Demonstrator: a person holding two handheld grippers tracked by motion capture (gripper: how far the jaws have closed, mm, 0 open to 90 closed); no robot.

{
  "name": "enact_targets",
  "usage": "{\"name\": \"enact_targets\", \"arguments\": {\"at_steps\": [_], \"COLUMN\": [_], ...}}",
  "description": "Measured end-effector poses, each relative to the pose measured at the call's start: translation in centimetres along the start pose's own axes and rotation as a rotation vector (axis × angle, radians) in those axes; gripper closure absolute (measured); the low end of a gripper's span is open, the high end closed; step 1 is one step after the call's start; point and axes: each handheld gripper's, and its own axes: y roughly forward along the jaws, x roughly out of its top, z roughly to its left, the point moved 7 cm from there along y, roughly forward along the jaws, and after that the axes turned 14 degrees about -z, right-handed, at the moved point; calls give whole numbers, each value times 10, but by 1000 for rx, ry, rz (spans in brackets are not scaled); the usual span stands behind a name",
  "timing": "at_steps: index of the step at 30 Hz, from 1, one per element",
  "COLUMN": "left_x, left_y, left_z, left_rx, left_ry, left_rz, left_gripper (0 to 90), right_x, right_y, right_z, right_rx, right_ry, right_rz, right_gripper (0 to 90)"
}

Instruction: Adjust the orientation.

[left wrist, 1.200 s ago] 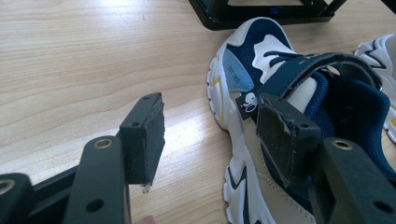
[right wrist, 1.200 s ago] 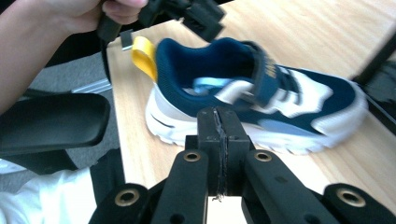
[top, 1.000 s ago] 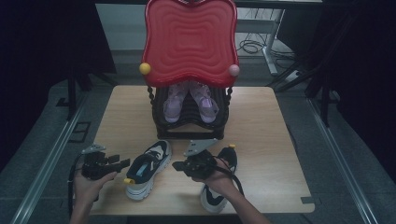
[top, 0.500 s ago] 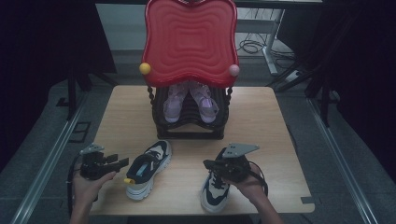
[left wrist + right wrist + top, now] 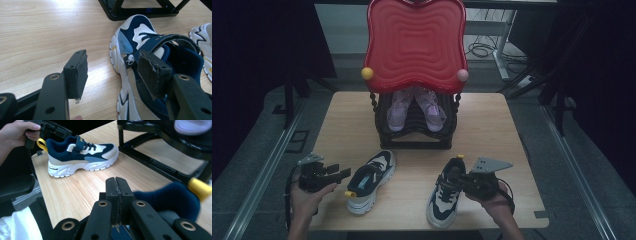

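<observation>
Two navy-and-white sneakers lie on the wooden surface (image 5: 492, 125) before the black rack (image 5: 417, 135). The left sneaker (image 5: 369, 180) sits just right of the left gripper (image 5: 337, 173), fingers spread wide, its heel nearest, toe angled toward the rack. The right gripper (image 5: 460, 179), fingers clenched, sits at the right sneaker (image 5: 443, 197)'s collar.

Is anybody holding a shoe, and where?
The right hand-held gripper is shut beside the near navy-and-white sneaker's collar; a grip cannot be told. The left hand-held gripper is open, holding nothing.
</observation>
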Motion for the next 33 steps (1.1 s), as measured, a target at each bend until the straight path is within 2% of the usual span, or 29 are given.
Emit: {"name": "enact_targets", "arguments": {"at_steps": [5, 12, 20, 26, 33], "left_x": [-2, -1, -2, -1, -2], "left_y": [2, 1, 2, 0, 0], "left_z": [2, 1, 0, -1, 1], "left_rx": [3, -1, -6, -7, -4], "left_ry": [4, -2, 1, 0, -3], "left_rz": [15, 4, 12, 8, 10], "left_gripper": [415, 413, 412, 411, 411], "right_x": [-15, -30, -54, -71, -80], "right_y": [-10, -27, -39, -37, -32], "right_z": [-7, -10, -5, 0, 6], "right_rx": [-9, -26, -17, 6, 45], "right_ry": [44, 52, 61, 65, 54], "right_rz": [7, 23, 67, 98, 129], "right_gripper": [888, 888, 889, 890, 890]}}
